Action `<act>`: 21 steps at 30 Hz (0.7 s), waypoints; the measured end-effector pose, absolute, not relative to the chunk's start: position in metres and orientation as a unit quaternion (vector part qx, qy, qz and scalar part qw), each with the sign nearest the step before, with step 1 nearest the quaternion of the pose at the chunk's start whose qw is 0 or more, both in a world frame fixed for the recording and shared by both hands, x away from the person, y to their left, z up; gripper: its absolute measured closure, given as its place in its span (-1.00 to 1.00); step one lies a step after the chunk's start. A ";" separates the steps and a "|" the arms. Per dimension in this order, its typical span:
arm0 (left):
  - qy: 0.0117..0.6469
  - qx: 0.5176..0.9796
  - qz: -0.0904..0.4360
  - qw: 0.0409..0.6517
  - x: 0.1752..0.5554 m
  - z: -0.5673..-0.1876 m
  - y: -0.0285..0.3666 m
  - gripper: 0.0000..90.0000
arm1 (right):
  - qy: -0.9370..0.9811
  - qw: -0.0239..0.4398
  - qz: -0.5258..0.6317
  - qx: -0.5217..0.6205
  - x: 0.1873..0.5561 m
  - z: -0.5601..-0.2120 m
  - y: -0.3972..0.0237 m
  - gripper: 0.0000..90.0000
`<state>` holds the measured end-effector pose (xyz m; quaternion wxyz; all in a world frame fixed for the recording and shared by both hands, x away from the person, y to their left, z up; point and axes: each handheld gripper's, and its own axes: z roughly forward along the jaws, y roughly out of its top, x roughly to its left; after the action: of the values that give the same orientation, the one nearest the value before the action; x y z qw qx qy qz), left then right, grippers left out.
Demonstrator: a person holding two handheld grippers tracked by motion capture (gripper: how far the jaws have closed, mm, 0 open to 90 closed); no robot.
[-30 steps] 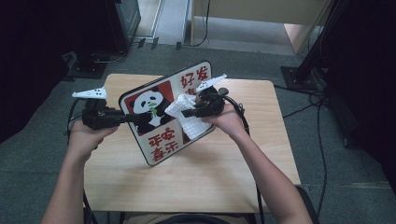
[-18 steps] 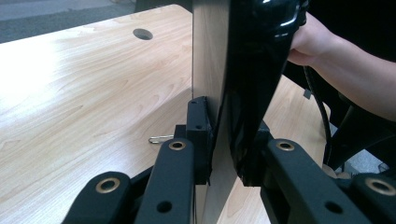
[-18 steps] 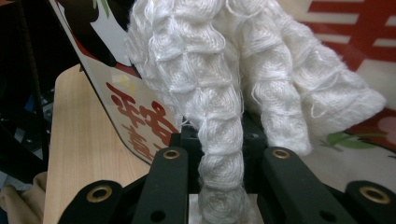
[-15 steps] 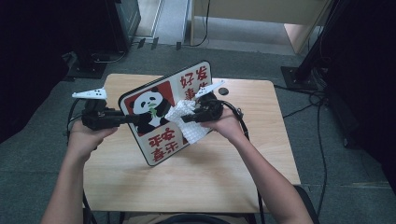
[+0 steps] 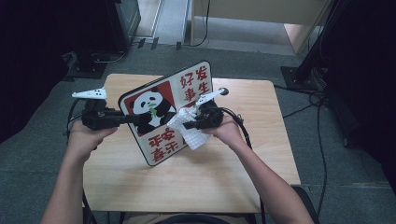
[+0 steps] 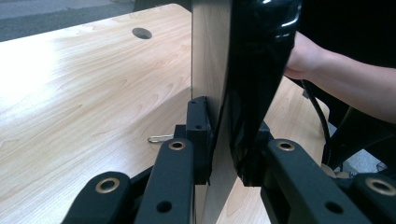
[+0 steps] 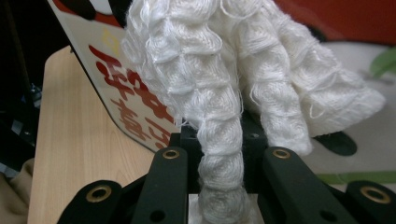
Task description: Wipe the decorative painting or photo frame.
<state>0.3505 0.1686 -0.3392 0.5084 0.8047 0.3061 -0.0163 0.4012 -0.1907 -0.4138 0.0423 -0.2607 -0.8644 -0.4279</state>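
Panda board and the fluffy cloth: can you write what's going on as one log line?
left hand-held gripper: shut on panda board, tilted up | right hand-held gripper: shut on white cloth, against board face | table: wood

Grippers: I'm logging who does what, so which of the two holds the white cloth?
The right gripper, shut on the cloth; the left gripper clamps the panda board's edge.

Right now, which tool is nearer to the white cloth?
The right tool. Its jaws are shut on the white cloth, which lies against the panda board's face. The left tool clamps that board's left edge, apart from the cloth.
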 end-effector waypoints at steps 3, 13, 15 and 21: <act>0.306 0.805 -0.016 0.508 0.351 -0.339 0.169 0.75 | -0.866 0.036 -0.427 -0.259 0.399 -0.418 -0.191 0.73; 0.306 0.804 -0.017 0.509 0.351 -0.339 0.169 0.74 | -0.871 0.047 -0.414 -0.259 0.397 -0.435 -0.192 0.73; 0.306 0.804 -0.018 0.509 0.351 -0.340 0.169 0.74 | -0.870 0.047 -0.417 -0.258 0.396 -0.440 -0.193 0.73; 0.306 0.804 -0.019 0.509 0.351 -0.340 0.169 0.74 | -0.870 0.055 -0.413 -0.262 0.395 -0.452 -0.195 0.73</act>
<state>0.3509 0.1688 -0.3396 0.5092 0.8041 0.3061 -0.0188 0.3949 -0.1952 -0.4518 0.0549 -0.2620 -0.8704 -0.4132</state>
